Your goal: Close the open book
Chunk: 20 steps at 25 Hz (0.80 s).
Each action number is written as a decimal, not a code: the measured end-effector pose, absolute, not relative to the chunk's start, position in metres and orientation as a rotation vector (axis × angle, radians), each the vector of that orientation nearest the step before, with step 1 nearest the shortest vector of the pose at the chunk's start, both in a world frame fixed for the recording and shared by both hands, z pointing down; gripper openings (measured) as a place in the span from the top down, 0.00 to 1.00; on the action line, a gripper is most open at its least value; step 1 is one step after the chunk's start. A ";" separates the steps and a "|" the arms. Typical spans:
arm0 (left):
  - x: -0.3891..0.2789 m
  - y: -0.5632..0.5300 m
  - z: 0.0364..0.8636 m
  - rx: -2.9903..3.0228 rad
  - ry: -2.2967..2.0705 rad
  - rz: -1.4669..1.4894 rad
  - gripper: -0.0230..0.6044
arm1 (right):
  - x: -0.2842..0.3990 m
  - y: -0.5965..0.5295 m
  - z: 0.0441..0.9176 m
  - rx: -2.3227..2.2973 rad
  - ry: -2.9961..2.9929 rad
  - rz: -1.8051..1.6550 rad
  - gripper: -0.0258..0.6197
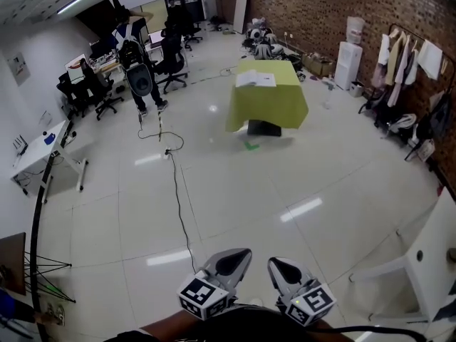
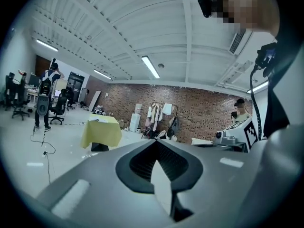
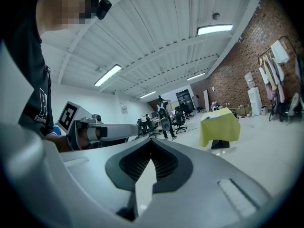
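Observation:
The open book (image 1: 255,79) lies flat, pages up, on a table draped in a yellow-green cloth (image 1: 274,105) far across the room. Both grippers are held close to my body at the bottom of the head view, a long way from the table. The left gripper (image 1: 235,256) and the right gripper (image 1: 279,266) point forward, side by side. Each is shut with nothing in it. In the left gripper view the jaw tips (image 2: 155,141) meet, with the table (image 2: 100,132) small in the distance. The right gripper view shows its tips (image 3: 151,140) closed and the table (image 3: 219,126) off to the right.
A black cable (image 1: 178,191) runs along the tiled floor between me and the table. A person (image 1: 139,70) stands by office chairs at the back left. A white chair (image 1: 427,262) is near my right. A clothes rack (image 1: 410,55) and water dispenser (image 1: 349,63) line the brick wall.

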State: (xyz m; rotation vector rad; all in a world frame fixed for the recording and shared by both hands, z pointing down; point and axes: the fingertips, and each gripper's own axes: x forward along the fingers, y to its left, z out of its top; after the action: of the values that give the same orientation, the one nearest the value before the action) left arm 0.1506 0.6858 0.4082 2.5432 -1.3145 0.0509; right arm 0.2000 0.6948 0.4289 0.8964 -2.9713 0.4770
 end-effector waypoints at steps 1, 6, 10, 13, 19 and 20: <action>0.155 0.688 0.412 2.537 -1.306 0.069 0.95 | 0.203 0.696 0.430 0.892 -2.971 0.482 0.95; 0.172 0.684 0.415 2.538 -1.258 0.105 0.95 | 0.216 0.693 0.437 0.937 -2.965 0.532 0.95; 0.180 0.678 0.419 2.540 -1.243 0.132 0.95 | 0.227 0.690 0.444 0.955 -2.946 0.566 0.95; 0.182 0.669 0.424 2.550 -1.210 0.137 0.95 | 0.229 0.684 0.450 0.987 -2.928 0.562 0.95; 0.187 0.652 0.419 2.606 -1.129 0.123 0.95 | 0.231 0.668 0.443 1.060 -2.899 0.506 0.95; 0.187 0.648 0.416 2.614 -1.124 0.114 0.95 | 0.230 0.665 0.441 1.063 -2.898 0.494 0.95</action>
State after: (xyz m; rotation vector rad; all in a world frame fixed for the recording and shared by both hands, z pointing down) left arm 0.1869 0.6479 0.4161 2.6139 -1.1244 0.1138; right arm 0.2298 0.6648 0.4412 1.0634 -2.8975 0.4942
